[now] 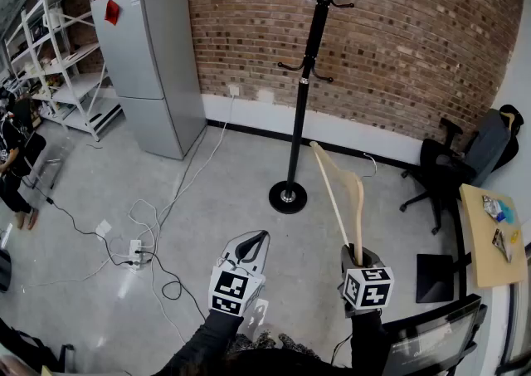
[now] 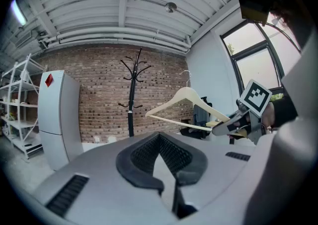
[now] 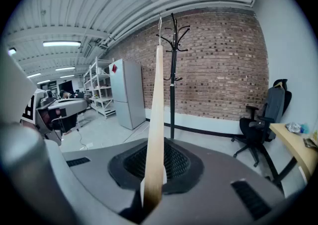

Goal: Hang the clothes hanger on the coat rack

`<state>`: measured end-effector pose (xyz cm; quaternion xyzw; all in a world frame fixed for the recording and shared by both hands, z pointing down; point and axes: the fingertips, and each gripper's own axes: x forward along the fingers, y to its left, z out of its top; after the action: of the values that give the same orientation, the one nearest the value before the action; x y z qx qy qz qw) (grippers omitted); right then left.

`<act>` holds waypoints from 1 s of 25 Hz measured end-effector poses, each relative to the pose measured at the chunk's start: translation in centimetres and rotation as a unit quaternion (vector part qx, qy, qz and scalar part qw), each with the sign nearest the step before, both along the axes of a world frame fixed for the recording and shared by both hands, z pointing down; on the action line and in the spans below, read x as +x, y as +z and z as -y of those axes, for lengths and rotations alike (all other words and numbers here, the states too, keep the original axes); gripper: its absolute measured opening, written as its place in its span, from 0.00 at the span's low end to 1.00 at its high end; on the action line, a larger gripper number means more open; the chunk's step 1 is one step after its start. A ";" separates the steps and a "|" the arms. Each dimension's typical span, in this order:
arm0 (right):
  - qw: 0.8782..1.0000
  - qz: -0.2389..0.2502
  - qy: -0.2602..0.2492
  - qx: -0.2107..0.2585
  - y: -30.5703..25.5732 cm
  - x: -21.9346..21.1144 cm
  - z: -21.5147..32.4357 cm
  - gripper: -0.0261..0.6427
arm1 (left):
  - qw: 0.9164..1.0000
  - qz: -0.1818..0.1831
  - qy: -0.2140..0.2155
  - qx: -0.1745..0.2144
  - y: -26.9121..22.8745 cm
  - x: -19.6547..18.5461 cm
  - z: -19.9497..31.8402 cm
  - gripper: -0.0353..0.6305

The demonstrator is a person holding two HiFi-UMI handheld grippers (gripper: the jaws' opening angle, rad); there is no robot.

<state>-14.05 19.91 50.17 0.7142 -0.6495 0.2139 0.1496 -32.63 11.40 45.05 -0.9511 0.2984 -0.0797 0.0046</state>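
Evidently unfinished: the right gripper (image 1: 355,251) clenched one end of the wooden hanger (image 1: 330,192), well apart from the coat rack (image 1: 306,75). The left gripper (image 1: 255,243) was closed and empty, and nothing hung yet.

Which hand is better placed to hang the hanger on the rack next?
Right. The right tongs grip the hanger by one end, with its hook end held out toward the rack. The left tongs are shut and hold nothing.
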 end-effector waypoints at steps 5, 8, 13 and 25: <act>1.000 -0.003 0.011 0.003 -0.1 0.1 2.4 0.10 | 1.000 -0.002 0.004 0.001 -0.1 -0.1 2.8 0.06; 1.000 -0.001 0.022 0.005 0.1 0.1 3.2 0.10 | 1.000 0.002 0.014 0.006 0.1 -0.1 4.0 0.06; 1.000 -0.004 0.031 -0.001 0.3 0.6 3.9 0.10 | 1.000 -0.003 0.026 0.002 0.2 1.0 5.3 0.06; 0.999 -0.001 0.042 -0.003 0.4 4.7 6.0 0.10 | 0.999 0.002 0.036 -0.004 0.5 4.8 7.1 0.06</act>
<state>-9.40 13.96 50.59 0.7403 -0.6183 0.2216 0.1433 -27.78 4.27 45.57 -0.9610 0.2641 -0.0821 0.0044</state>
